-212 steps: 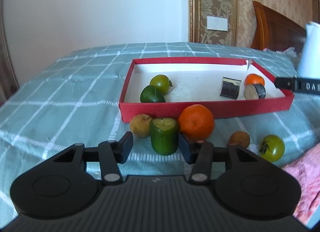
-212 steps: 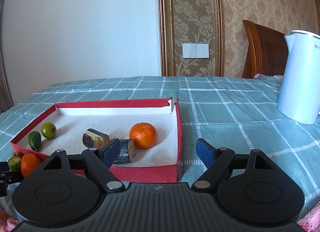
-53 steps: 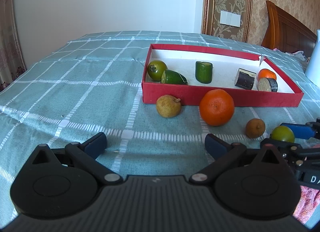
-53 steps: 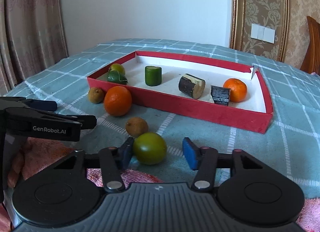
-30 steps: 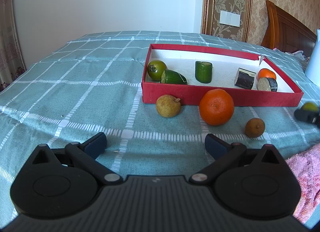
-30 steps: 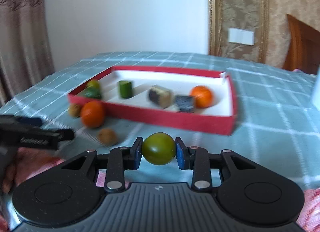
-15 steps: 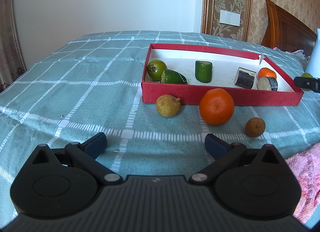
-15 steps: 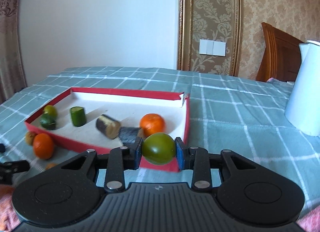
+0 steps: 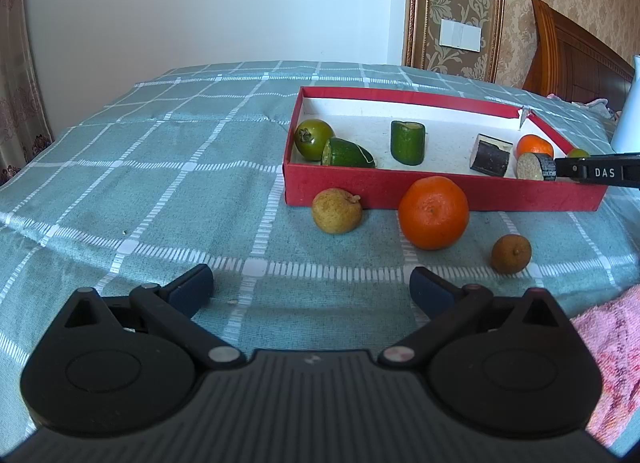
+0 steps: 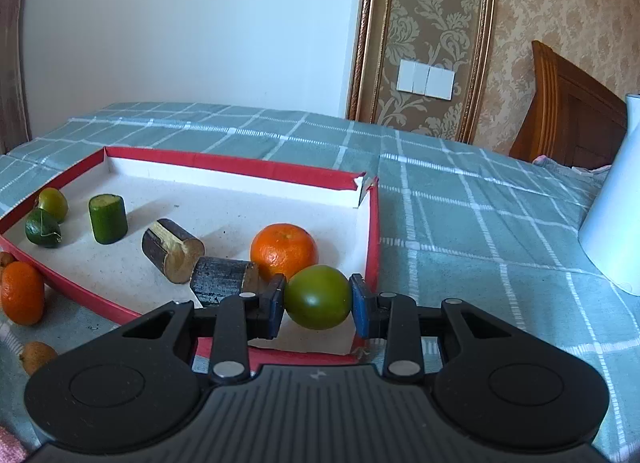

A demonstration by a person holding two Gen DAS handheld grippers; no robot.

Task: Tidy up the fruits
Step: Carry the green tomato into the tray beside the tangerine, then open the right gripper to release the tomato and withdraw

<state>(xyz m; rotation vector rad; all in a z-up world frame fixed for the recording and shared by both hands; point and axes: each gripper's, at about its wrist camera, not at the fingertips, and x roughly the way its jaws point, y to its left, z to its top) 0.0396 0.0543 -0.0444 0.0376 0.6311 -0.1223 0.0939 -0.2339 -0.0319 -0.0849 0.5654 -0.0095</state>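
Jaws clamp green tomato [image 10: 318, 297] over red box's [image 10: 374, 231] right-hand corner.

A round, smooth green fruit [image 10: 318, 297] sits pinched between the blue pads of the right tool [image 10: 318, 303], held above the near right corner of the shallow red cardboard tray with a white floor [image 10: 370, 223]. Inside the tray lie a small orange mandarin [image 10: 284, 249], two dark-skinned cut cylinders [image 10: 172, 249], an upright green cylinder [image 10: 107, 218], a green half-fruit [image 10: 42, 228] and a round green fruit [image 10: 53, 204]. Outside it, on the checked cloth just before the front wall, rest a large orange mandarin [image 9: 433, 212], a yellowish pear-like fruit [image 9: 337, 210] and a small brown round fruit [image 9: 511, 254].
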